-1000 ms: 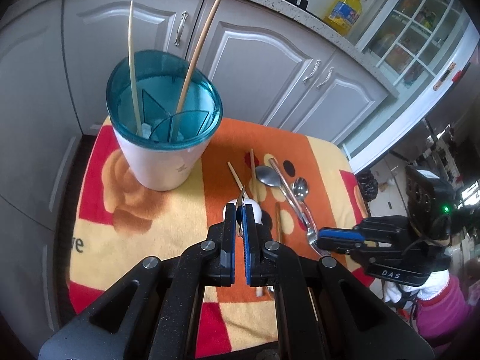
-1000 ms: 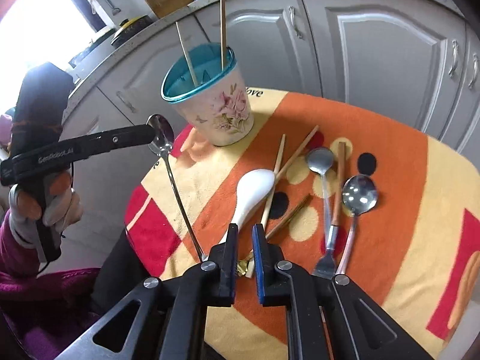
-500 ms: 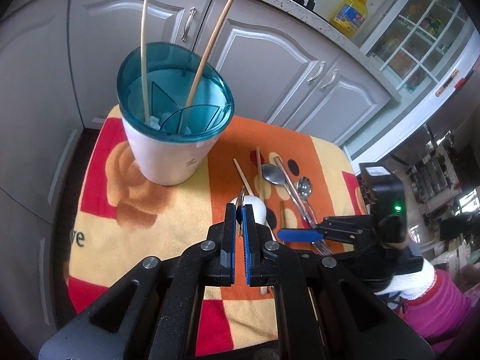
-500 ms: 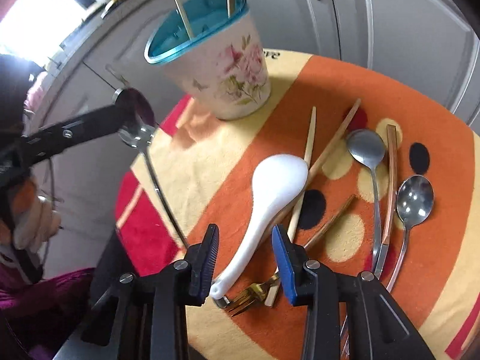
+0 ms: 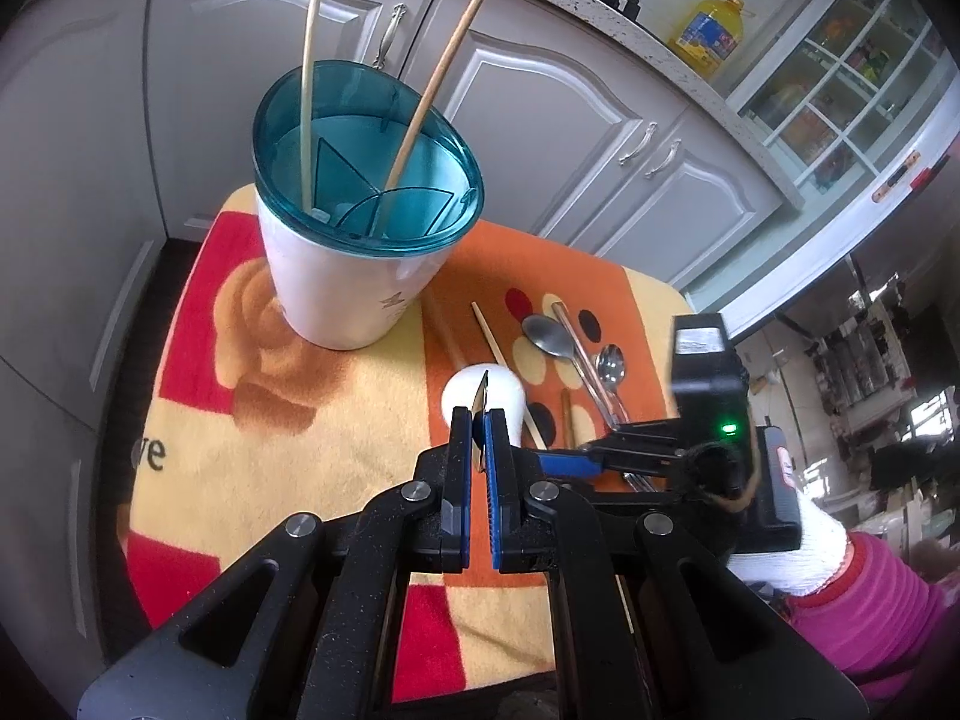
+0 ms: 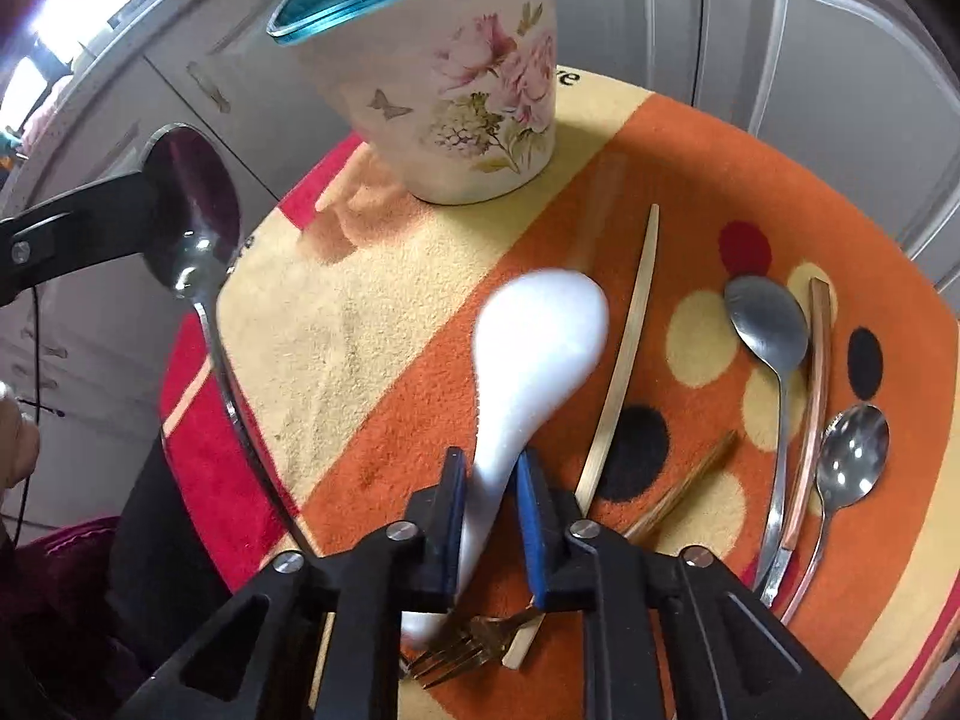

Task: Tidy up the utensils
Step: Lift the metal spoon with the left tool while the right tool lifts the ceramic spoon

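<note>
The right gripper (image 6: 489, 468) has just been closing on the white ceramic spoon's (image 6: 534, 342) handle, which lies between its jaws. The left gripper (image 5: 478, 426) is clamped on a steel spoon (image 6: 192, 222). Next: lift toward the holder (image 6: 456, 90) ahead.

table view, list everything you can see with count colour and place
holder: one, white floral with teal insert, back of cloth
chopsticks in holder: two, pale, leaning
loose chopsticks: four, pale to brown, on cloth
white spoon: one, white, handle between right fingers
steel spoons: two, silver, right side of cloth
held spoon: one, silver, in left gripper
fork: one, gold, under right gripper
cloth: one, orange, yellow, red
oil bottle: one, yellow, counter
left gripper: black, blue fingers, shut on held spoon
right gripper: black, blue fingers, just been closing on white spoon
gloved hand: white glove, pink sleeve, holds right gripper
</note>
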The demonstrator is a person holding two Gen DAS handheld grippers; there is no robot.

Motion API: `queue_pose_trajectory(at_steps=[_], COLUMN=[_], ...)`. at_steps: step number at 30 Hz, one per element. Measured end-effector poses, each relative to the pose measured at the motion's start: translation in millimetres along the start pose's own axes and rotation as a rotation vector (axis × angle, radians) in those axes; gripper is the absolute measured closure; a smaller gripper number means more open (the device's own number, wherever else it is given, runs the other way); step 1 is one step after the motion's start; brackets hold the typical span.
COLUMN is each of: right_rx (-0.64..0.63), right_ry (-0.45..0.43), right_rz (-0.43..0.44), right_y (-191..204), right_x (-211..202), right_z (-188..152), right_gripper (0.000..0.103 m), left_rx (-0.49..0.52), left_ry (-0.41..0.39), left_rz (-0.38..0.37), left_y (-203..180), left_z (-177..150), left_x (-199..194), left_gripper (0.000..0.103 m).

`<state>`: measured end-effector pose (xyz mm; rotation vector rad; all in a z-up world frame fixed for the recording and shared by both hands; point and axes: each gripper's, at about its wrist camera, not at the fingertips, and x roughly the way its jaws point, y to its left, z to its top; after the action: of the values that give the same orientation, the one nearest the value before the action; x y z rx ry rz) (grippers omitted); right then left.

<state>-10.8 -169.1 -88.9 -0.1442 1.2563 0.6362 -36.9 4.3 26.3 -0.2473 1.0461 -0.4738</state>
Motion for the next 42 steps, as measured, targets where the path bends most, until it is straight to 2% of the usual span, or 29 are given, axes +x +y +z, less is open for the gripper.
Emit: queue_pose_trajectory(at_steps=[10,16,20,27,30,31,32,39,40,42], right_rx=[0.062,0.153,0.154,0.194,0.214,0.22,0.22,0.157,0.15,0.131], right_ry=[-0.086,-0.179,-0.136,-0.063,-0.084,-0.1,-0.117,-0.135,-0.135,-0.145], right_rz=[0.051,0.139,0.118,0.022,0.04,0.046,0.054,0.052,0.049,0.063], right_y=[-19.2,-35.3,-38.8,-50.0,-56.4,-58.6,-59.8,-61.1,-61.0,-58.3], right_x=[-47.3,-78.3,-75.0,-47.8,-49.3,-50.9,-52.7,-40.7,-39.3,-44.8], right_z=[-23.5,-29.5,-38.3,-52.1,-50.8,-48.5,-45.6,-18.0,-15.5,-13.1], right_gripper=[0.091,0.091,0.091,0.091,0.081,0.07,0.068,0.069,0.079,0.088], left_rx=[0.018,0.033,0.041,0.044,0.042,0.041,0.04,0.032,0.031,0.032], left_ry=[-0.017,-0.029,-0.025,-0.01,-0.011,-0.011,-0.009,0.003,0.003,0.002], left_rz=[0.0,-0.004,-0.002,-0.006,-0.008,-0.008,-0.008,-0.007,-0.006,-0.006], left_y=[-5.6,-12.9,-17.5,-19.3,-18.7,-18.4,-18.1,-17.4,-17.2,-16.4], left_z=[2.4,5.8,5.5,3.1,3.9,4.3,4.4,4.0,4.4,5.1], left_x=[-6.3,-12.7,-11.8,-6.5,-5.7,-5.0,-4.0,0.1,-0.1,-0.8], left_gripper=[0.101,0.101,0.101,0.101,0.101,0.101,0.101,0.101,0.101,0.101])
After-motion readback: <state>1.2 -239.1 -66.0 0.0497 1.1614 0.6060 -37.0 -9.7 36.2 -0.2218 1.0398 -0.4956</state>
